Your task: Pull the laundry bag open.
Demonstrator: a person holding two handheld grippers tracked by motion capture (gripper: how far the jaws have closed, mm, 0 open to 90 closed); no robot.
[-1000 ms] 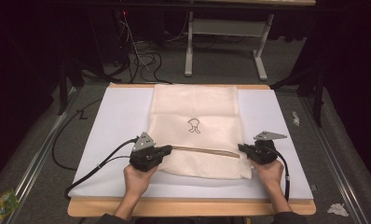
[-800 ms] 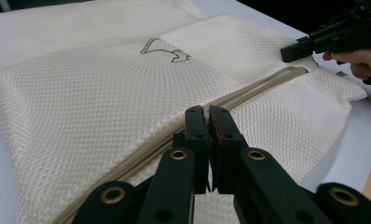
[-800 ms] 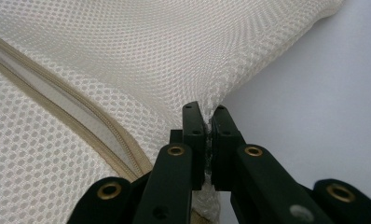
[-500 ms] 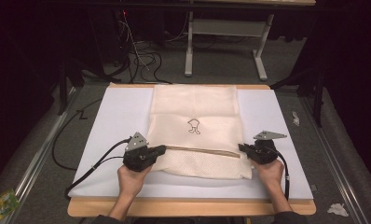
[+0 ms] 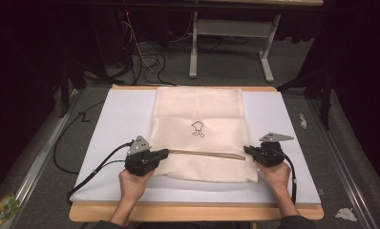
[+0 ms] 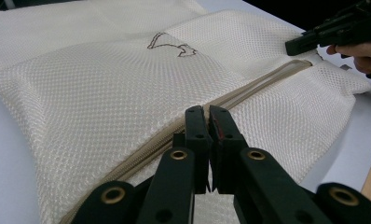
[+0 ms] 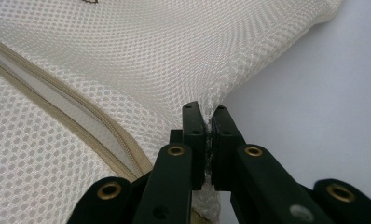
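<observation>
A cream mesh bag (image 5: 197, 109) lies flat on a white board (image 5: 116, 119), with a small drawn emblem (image 5: 197, 129) at its middle. A tan zipper (image 5: 202, 153) runs across its near part. My left gripper (image 5: 166, 152) is shut on the zipper's left end (image 6: 206, 109); the pull is hidden between the pads. Beyond the jaws the zipper (image 6: 263, 81) lies parted. My right gripper (image 5: 245, 149) is shut on the bag's mesh edge (image 7: 206, 108), just beside the zipper's right end (image 7: 72, 112). It also shows far off in the left gripper view (image 6: 295, 45).
The white board rests on a wooden tabletop (image 5: 193, 212). Behind the table, cables (image 5: 145, 62) lie on the floor by a grey desk frame (image 5: 226, 47). A green packet (image 5: 2, 210) and crumpled paper (image 5: 343, 213) lie on the floor at either side.
My left gripper has shifted a little to the left along the zipper line. The right gripper and the bag's right edge have stayed in place.
</observation>
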